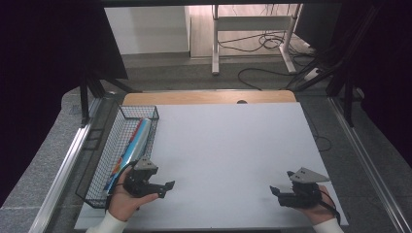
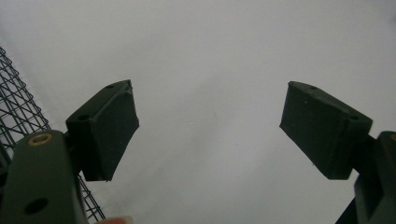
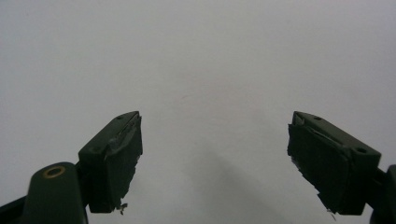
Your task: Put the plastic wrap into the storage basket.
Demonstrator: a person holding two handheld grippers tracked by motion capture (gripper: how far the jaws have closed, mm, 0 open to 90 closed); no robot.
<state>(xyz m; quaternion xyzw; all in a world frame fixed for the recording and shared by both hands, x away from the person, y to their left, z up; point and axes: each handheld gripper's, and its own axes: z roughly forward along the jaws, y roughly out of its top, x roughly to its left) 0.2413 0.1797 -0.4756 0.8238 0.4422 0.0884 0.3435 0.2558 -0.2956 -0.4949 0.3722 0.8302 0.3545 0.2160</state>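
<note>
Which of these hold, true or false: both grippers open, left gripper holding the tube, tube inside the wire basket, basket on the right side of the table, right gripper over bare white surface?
1. Both grippers are open. True: the left gripper and the right gripper each have their jaws spread wide with nothing between them.
2. The left gripper holds the tube. False: its jaws are empty.
3. The tube lies inside the wire basket. True.
4. The basket sits on the right side of the table. False: it is along the left edge of the white table surface.
5. The right gripper is over bare white surface. True.
</note>
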